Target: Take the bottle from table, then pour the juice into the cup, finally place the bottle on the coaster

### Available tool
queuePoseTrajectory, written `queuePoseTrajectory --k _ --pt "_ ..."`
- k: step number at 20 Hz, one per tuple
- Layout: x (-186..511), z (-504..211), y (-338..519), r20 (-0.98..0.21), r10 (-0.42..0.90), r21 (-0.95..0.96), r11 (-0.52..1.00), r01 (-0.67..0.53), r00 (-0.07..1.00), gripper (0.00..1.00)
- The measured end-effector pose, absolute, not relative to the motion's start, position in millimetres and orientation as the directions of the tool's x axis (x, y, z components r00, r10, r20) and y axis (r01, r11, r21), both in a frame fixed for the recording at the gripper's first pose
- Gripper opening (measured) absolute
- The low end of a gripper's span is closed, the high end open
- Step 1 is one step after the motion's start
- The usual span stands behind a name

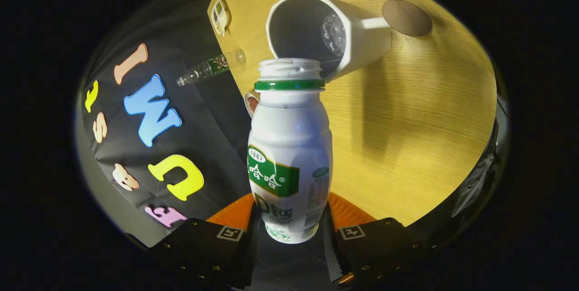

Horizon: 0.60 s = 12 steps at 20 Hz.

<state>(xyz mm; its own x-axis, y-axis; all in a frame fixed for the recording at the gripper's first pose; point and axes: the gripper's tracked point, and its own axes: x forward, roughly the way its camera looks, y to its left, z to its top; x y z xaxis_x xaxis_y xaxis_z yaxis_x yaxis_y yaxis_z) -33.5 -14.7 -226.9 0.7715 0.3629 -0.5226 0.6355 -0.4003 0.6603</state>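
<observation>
The bottle (289,155) sits between the two fingers of the gripper (289,232), which are closed on its lower body from either side, one pressing each flank just above the base. It is a small white plastic bottle with a green band at the neck and a green and white label on its front. Its cap is off, so the ribbed white mouth is bare, and what is inside cannot be seen through the opaque wall. Its long axis runs straight away from the fingers, base nearest them and open mouth farthest, pointing toward the cup (328,33). The whole scene appears turned on its side in this view, so the bottle is tipped relative to the table (407,137) and held clear of it, its mouth just short of the cup's rim, close beside the lower edge of the opening. The cup is a white mug with a handle on the side facing away from the bottle; its wide opening faces the gripper, and a patch of clear bubbly liquid glints at its bottom. Just beyond the handle lies a round brown coaster (407,17), flat on the pale wooden tabletop with nothing on it. Off to the other side of the cup, near the table's edge, a clear plastic bottle (211,67) with a green label lies against the dark cloth.
</observation>
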Motion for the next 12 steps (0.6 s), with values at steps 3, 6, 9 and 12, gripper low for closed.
queuePoseTrajectory --k 3,6,9,12 --pt "-32.6 -227.1 -16.6 -0.522 0.360 0.654 -0.413 0.634 0.773 0.62" --pt "-32.5 -226.9 -18.4 -0.521 0.359 0.650 -0.421 0.633 0.774 0.62" --pt "-33.5 -225.9 -18.8 -0.520 0.359 0.650 -0.422 0.632 0.775 0.62" --pt "-32.4 -226.5 -20.0 -0.522 0.354 0.653 -0.419 0.631 0.776 0.62"
